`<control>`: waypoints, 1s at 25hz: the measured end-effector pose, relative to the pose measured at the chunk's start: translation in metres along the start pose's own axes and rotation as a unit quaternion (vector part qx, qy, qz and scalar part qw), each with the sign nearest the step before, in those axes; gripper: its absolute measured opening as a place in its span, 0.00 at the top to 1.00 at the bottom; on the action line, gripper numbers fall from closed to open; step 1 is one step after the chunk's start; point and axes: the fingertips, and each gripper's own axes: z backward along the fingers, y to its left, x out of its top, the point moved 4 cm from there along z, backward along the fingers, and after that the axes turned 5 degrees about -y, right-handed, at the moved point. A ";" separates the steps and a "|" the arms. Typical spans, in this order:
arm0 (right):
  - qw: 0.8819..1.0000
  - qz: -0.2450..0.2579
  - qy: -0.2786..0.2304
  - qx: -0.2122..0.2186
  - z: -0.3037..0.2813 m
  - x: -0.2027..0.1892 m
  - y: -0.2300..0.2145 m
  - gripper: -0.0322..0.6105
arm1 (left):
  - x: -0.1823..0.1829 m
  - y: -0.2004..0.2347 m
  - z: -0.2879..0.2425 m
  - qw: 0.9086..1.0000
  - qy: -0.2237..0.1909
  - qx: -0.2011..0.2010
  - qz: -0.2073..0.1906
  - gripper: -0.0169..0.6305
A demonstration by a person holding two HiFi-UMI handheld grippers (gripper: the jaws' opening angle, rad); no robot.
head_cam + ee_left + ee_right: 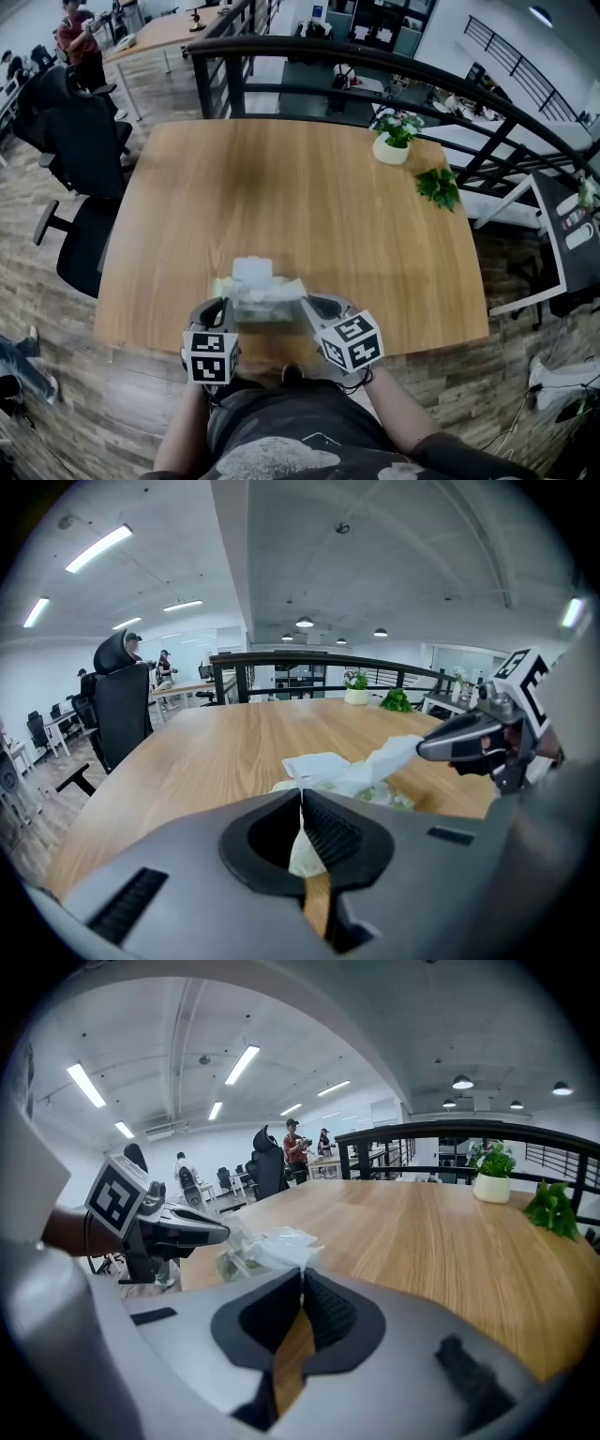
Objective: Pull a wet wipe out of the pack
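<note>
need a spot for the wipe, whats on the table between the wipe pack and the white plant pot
In the head view only bare light wooden table lies between the pale green soft wet-wipe pack and the white plant pot.

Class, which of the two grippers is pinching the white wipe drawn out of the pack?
The right gripper: its shut jaws pinch the wipe stretched up from the pack. The left gripper is shut at the pack's near edge.

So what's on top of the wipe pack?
An opened white flap and a wipe stretched from the pack to the right gripper's shut jaws. The opening beneath is covered by the wipe.
</note>
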 end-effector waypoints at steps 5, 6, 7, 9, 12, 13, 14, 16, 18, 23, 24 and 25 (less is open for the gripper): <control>1.000 -0.001 -0.010 -0.003 0.006 0.002 -0.004 0.90 | 0.001 -0.002 -0.001 1.000 0.001 0.008 0.002 0.94; 1.000 -0.003 -0.012 -0.002 0.007 0.002 -0.005 0.90 | 0.000 -0.002 -0.001 1.000 0.002 0.010 0.004 0.94; 1.000 -0.004 -0.014 -0.001 0.007 0.001 -0.005 0.90 | -0.001 -0.002 -0.001 1.000 0.003 0.012 0.006 0.94; 1.000 -0.009 -0.018 0.000 0.010 0.001 -0.007 0.90 | -0.002 -0.003 0.000 1.000 0.004 0.015 0.005 0.94; 1.000 -0.017 -0.025 0.000 0.012 0.003 -0.011 0.90 | -0.001 -0.005 0.003 1.000 0.005 0.020 0.003 0.94; 0.999 -0.020 -0.028 0.000 0.013 0.004 -0.013 0.90 | -0.002 -0.006 0.003 1.000 0.006 0.022 0.003 0.94; 0.999 -0.022 -0.031 0.001 0.014 0.005 -0.014 0.90 | -0.002 -0.006 0.004 1.000 0.007 0.024 0.003 0.94; 0.999 -0.025 -0.039 0.002 0.016 0.008 -0.018 0.90 | -0.003 -0.007 0.005 1.000 0.009 0.029 0.003 0.94; 0.998 -0.028 -0.047 0.004 0.019 0.012 -0.021 0.90 | -0.004 -0.008 0.007 0.999 0.011 0.035 0.005 0.94; 0.998 -0.024 -0.062 0.004 0.023 0.019 -0.026 0.90 | -0.006 -0.004 0.010 0.999 0.009 0.043 0.011 0.94; 0.998 -0.022 -0.063 0.000 0.022 0.021 -0.027 0.90 | -0.006 -0.002 0.010 0.999 0.007 0.042 0.010 0.94; 0.998 -0.021 -0.065 -0.005 0.022 0.022 -0.028 0.90 | -0.006 -0.001 0.009 0.999 0.007 0.040 0.008 0.94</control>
